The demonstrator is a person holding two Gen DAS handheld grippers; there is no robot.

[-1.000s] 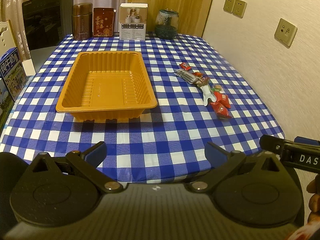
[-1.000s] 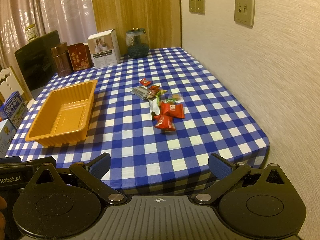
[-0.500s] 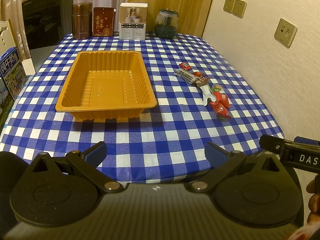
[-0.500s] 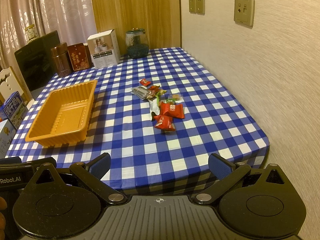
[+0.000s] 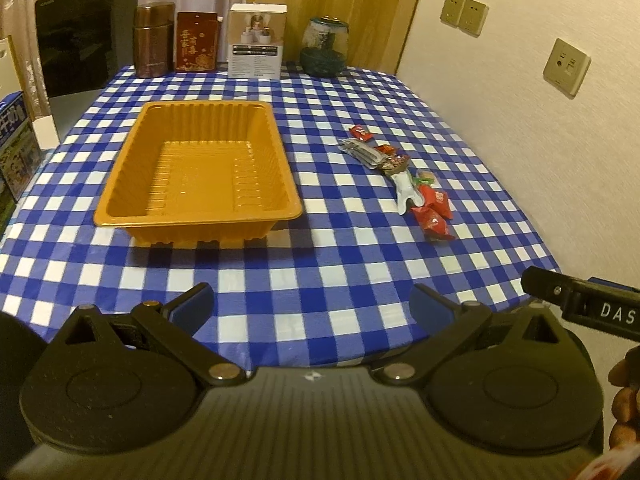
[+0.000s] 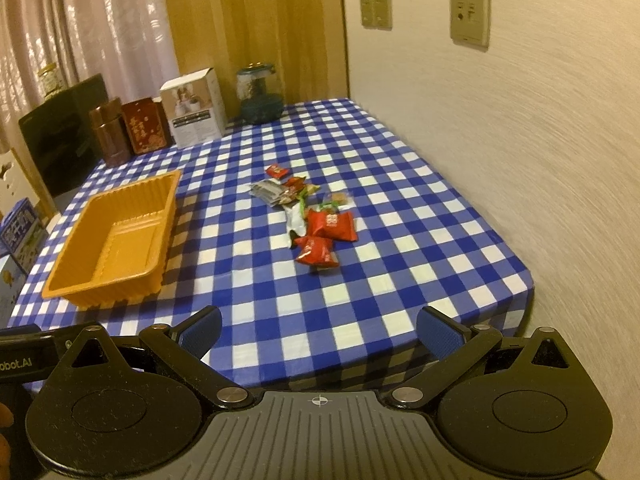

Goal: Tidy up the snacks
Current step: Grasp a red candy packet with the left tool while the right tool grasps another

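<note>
Nothing is sorted yet, as I judge it: my ribbed orange plastic tray (image 5: 120, 212) sits empty on the left of the blue-and-white checked tablecloth (image 5: 320, 272). The snack packets (image 6: 308, 212), crinkly foil, mostly red with 1 white, lie scattered on the right, well apart from it. My left gripper (image 5: 311, 306) and right gripper (image 6: 319, 330) both gape wide at the near edge, holding nothing.

Orange tray (image 5: 280, 152) on blue-and-white checked tablecloth (image 5: 340, 264); red snack packets (image 6: 330, 226).
</note>
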